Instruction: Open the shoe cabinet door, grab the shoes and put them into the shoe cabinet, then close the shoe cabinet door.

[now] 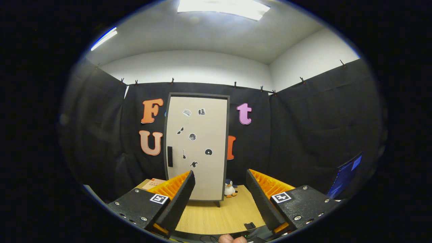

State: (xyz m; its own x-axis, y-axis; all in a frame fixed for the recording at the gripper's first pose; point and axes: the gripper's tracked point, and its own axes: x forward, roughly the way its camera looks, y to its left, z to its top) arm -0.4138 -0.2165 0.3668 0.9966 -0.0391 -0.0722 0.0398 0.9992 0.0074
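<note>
The gripper [220, 179] has its two fingers spread wide apart with nothing between them, held above the near part of a wooden table [216, 216]. At the table's nearest edge a bit of a person's hand [231, 239] pokes in, mostly cut off, and just beyond it lies a small dark object [249, 225] too small to identify. Farther along the table stands the shoe cabinet [196, 148] — upright, its pale door [199, 145] shut, a dark handle [169, 156] near the door's left edge and several small stickers scattered on the door, their pictures hard to make out. Beside the cabinet's right foot sits a penguin toy [230, 189]; at its left foot an orange box [153, 184] is partly hidden by the left finger. Well right of the cabinet a laptop screen [346, 175] shows — only partly visible. No shoes can be made out.
</note>
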